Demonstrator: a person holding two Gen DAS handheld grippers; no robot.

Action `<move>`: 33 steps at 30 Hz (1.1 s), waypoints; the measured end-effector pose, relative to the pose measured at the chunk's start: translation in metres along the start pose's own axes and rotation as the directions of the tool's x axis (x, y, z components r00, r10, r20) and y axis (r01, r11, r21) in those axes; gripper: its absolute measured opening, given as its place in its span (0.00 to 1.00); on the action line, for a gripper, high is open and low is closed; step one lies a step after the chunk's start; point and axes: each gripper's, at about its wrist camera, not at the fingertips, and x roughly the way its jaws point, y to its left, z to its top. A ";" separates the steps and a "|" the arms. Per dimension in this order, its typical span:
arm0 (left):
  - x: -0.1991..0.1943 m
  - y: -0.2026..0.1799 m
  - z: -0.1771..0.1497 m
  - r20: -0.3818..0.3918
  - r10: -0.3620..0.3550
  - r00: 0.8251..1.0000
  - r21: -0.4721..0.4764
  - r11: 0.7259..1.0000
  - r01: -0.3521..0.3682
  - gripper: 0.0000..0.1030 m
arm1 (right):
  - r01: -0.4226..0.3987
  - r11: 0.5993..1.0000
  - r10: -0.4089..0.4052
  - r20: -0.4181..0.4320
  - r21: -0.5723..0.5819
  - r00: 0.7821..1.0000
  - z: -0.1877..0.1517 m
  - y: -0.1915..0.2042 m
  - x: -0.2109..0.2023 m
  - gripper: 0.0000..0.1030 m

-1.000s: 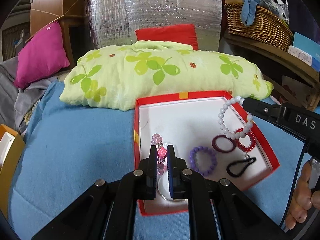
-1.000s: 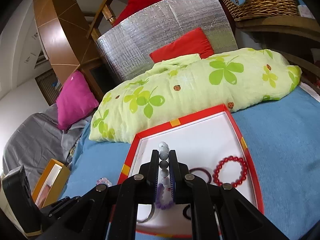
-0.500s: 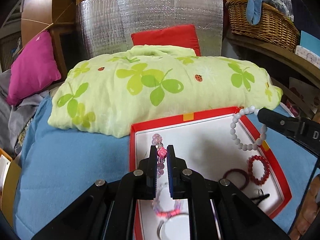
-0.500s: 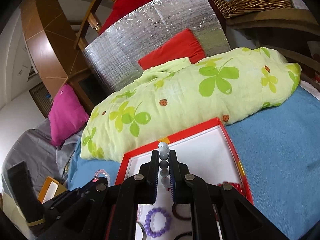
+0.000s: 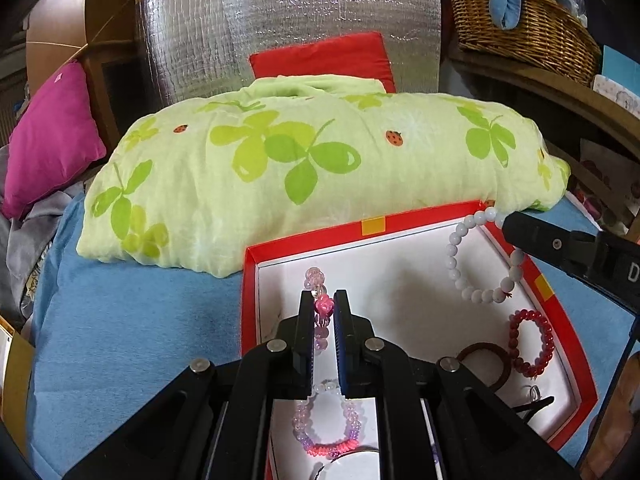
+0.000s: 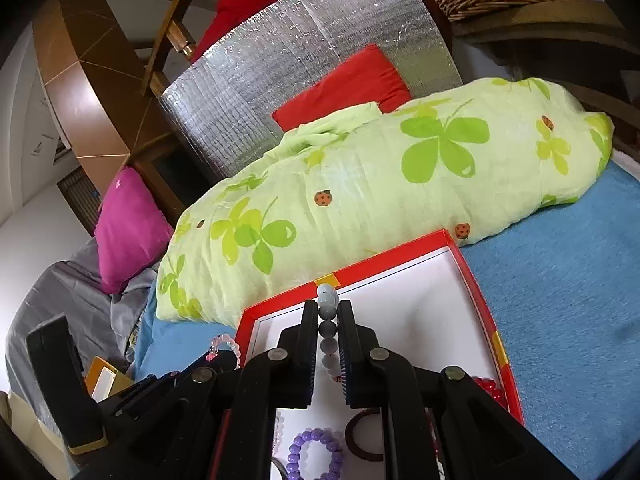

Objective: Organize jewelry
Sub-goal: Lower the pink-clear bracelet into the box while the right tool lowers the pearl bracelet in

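The left gripper [image 5: 324, 307] is clamped on a pink bracelet [image 5: 323, 309], held above the left side of the red box [image 5: 372, 226]. The right gripper [image 6: 328, 322] is clamped on a white bracelet [image 5: 482, 258], which hangs above the box's far right corner. On the box floor near its right wall lie a red bracelet [image 5: 532, 342] and a dark hair tie [image 5: 482, 362]; a purple bracelet [image 6: 316, 454] lies toward the near edge. The box rests on a blue blanket [image 5: 128, 336], its far edge next to a green pillow [image 5: 304, 176].

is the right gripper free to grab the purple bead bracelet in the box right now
Probably not: the right gripper is already shut on the white bead bracelet, though the purple bead bracelet lies uncovered in the red box just below.
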 end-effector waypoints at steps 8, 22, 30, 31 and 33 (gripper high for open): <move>0.010 0.000 -0.004 -0.027 -0.006 1.000 0.012 1.000 0.006 0.09 | 0.002 1.000 -0.001 -0.047 0.015 0.999 -0.003 -0.007 0.019 0.11; 0.036 -0.002 0.013 -0.080 -0.003 0.997 0.024 1.000 0.005 0.09 | 0.000 0.997 0.005 -0.066 0.079 0.998 0.002 -0.021 0.035 0.11; 0.053 -0.008 0.014 -0.111 0.011 0.994 0.047 0.999 -0.006 0.09 | 0.026 0.994 -0.017 -0.083 0.105 0.996 0.002 -0.032 0.044 0.11; 0.054 -0.009 0.014 -0.113 0.014 0.994 0.050 0.999 -0.008 0.09 | 0.026 0.994 -0.017 -0.084 0.108 0.996 0.003 -0.033 0.044 0.11; 0.058 -0.010 0.014 -0.120 0.016 0.993 0.053 0.999 -0.009 0.09 | 0.030 0.993 -0.020 -0.085 0.111 0.996 0.003 -0.036 0.045 0.10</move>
